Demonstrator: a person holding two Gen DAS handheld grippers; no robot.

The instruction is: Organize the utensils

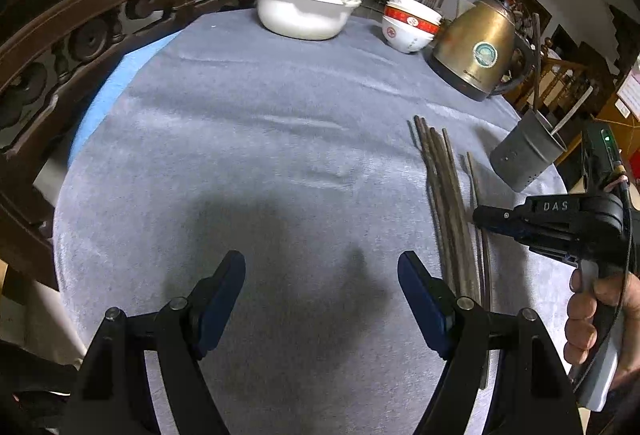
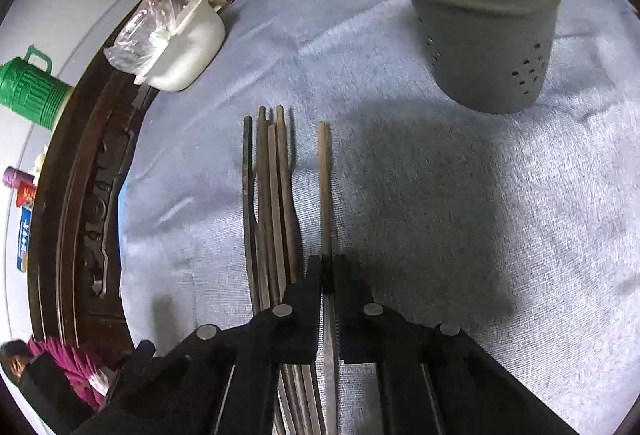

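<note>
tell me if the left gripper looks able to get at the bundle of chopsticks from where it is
Probably yes: the left gripper is open over bare cloth, and the chopstick bundle lies just beside its finger. The right gripper crowds the far side.

Only really readable thing is "DAS", in raised letters on the black body of the right gripper (image 1: 486, 216). The kettle (image 1: 476, 49) has a round sticker and small print near its base, and the bowls (image 1: 410, 24) have red emblems, all too small to read.

Wooden chopsticks (image 2: 276, 179), matt cloth (image 2: 400, 195), glossy kettle (image 1: 476, 47)
</note>
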